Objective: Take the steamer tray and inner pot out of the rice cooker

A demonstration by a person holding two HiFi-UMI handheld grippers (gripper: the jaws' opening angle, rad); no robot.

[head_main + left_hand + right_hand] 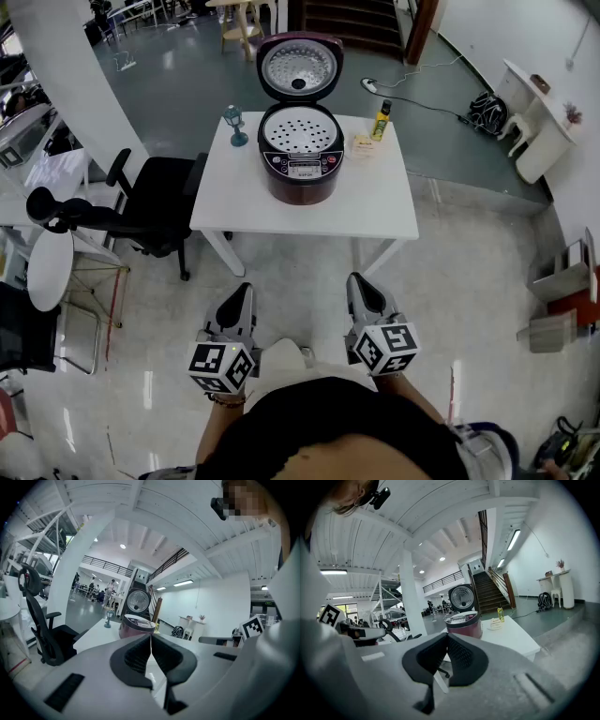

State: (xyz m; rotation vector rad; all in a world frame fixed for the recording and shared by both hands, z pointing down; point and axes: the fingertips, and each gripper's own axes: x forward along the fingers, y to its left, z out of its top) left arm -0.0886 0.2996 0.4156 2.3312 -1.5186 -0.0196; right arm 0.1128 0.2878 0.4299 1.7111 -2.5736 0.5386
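A dark red rice cooker (301, 167) stands on the white table (375, 211) with its lid (299, 67) raised. A perforated metal steamer tray (300, 130) lies in its mouth; the inner pot is hidden under it. The cooker also shows ahead in the left gripper view (136, 626) and the right gripper view (464, 624). My left gripper (240, 295) and right gripper (358, 285) are held close to my body, well short of the table's near edge. Both are shut with nothing between their jaws.
On the table are a small teal lantern figure (234, 125), a yellow-green bottle (381, 121) and a small cream item (363, 147). A black office chair (141, 208) stands left of the table. A round white table (49, 270) is at the far left; boxes (561, 300) lie at the right.
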